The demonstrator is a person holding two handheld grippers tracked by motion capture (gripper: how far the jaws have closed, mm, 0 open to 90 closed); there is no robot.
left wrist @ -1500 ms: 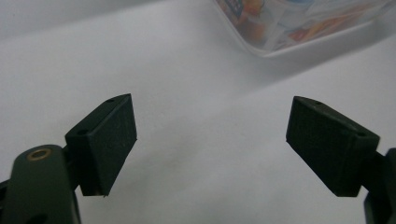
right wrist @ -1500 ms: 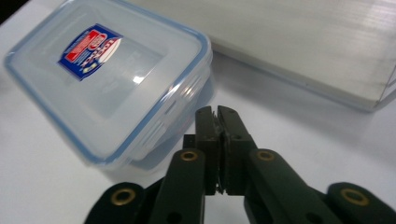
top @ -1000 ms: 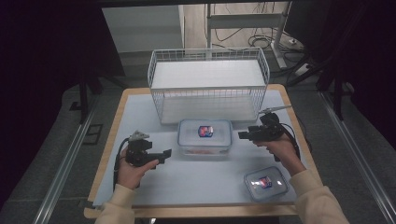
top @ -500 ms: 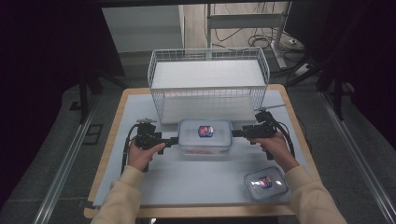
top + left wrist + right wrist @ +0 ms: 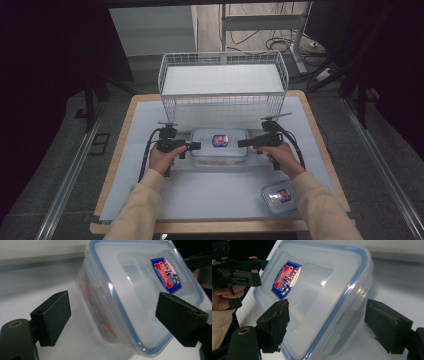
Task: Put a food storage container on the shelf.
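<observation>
A clear plastic container point(image 5: 219, 142) with a blue-rimmed lid and a red and blue label stands mid-table, in front of the wire basket. My left gripper point(image 5: 196, 145) points at its left end, my right gripper point(image 5: 242, 143) at its right end. In the left gripper view the container point(image 5: 140, 297) lies between the wide open jaws of the left gripper point(image 5: 116, 315), with the pads off it. In the right gripper view the jaws of the right gripper point(image 5: 330, 322) have just been opening and stand open around the container's end point(image 5: 319, 297), apart from it.
A white wire basket point(image 5: 222, 85) stands at the back of the white mat point(image 5: 150, 125). A second, smaller lidded container point(image 5: 281, 196) with the same label sits at the front right, beside the right forearm. Dark floor and metal rails flank the table.
Both grippers have moved inward to the container's two ends, the left one coming up from the front left. The container has stayed where it was.
</observation>
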